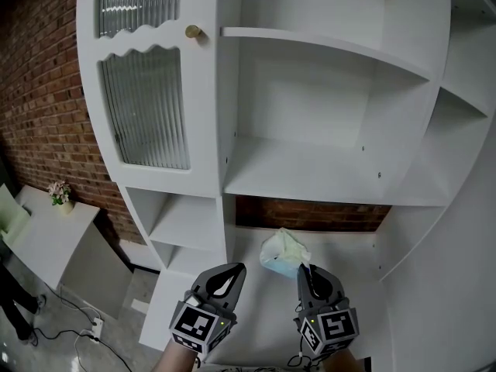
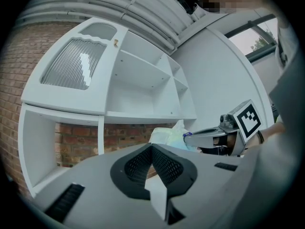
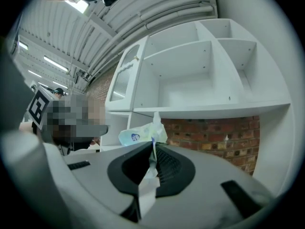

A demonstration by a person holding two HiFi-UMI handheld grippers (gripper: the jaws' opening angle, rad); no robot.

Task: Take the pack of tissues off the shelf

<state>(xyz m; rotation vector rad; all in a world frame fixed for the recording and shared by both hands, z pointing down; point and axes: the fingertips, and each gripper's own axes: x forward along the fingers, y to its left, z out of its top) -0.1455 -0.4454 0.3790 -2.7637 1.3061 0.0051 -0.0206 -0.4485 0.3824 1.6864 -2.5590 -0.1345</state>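
Soft plastic pack of tissues at tip of right gripper, edge pinched betw. its jaws, in front of white wooden shelf unit. Left gripper, jaws together and empty, just left of pack. Ribbed-glass cabinet door upper left. Red brick wall behind unit. Small white side table w/ potted flowers on it, far left.

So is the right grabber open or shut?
Shut: the right gripper has its jaws pinched together on the edge of the pack of tissues.

The tall white shelf unit looks like smooth, matt painted board. Its door pane is ribbed, glossy glass, with a round brass-coloured metal knob. The red brick wall is rough. The pale blue-and-white pack of tissues wears crinkled plastic film.
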